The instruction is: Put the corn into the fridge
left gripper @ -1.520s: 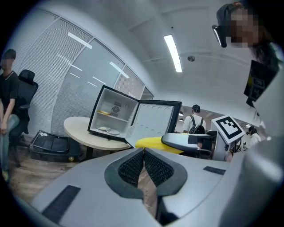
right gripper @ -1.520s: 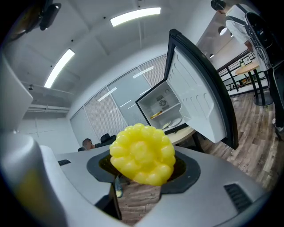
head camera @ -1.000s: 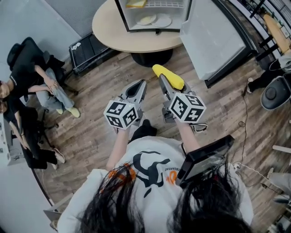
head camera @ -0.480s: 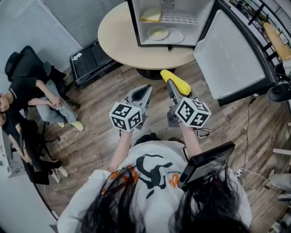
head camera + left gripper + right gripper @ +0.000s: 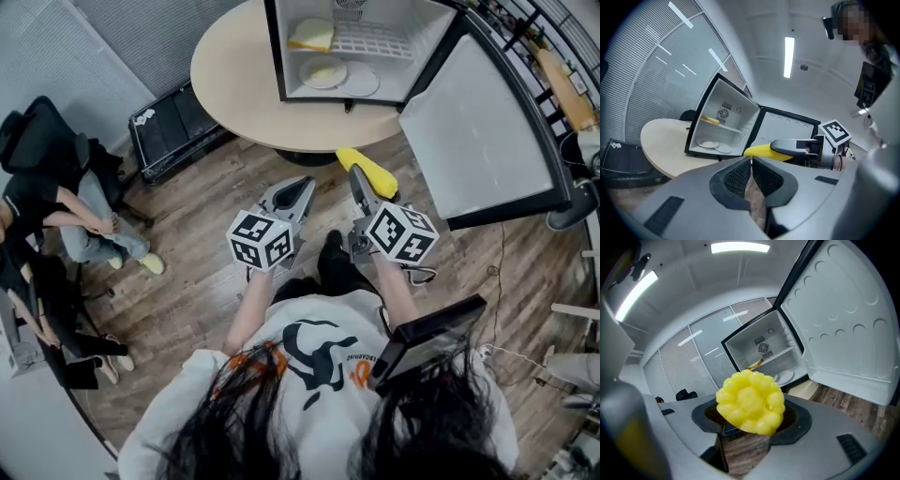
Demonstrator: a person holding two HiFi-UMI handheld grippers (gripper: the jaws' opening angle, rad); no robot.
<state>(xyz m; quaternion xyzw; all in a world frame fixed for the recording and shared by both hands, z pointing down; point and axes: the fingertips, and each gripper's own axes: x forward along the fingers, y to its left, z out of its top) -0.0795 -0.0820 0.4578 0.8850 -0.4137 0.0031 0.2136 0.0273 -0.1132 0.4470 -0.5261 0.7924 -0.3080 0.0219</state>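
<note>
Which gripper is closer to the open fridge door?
Right. The right gripper, holding the corn, is just beside the fridge door; the left gripper lies on its far side.

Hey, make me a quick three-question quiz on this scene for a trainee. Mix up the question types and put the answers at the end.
1. True or false: the fridge on the round table has its door open.
2. What is between the jaws of the right gripper? A: a plate. B: the corn. C: nothing.
3. Fill in: the left gripper has its jaws ___, with nothing between them.
Key: 1 true; 2 B; 3 shut.
</note>
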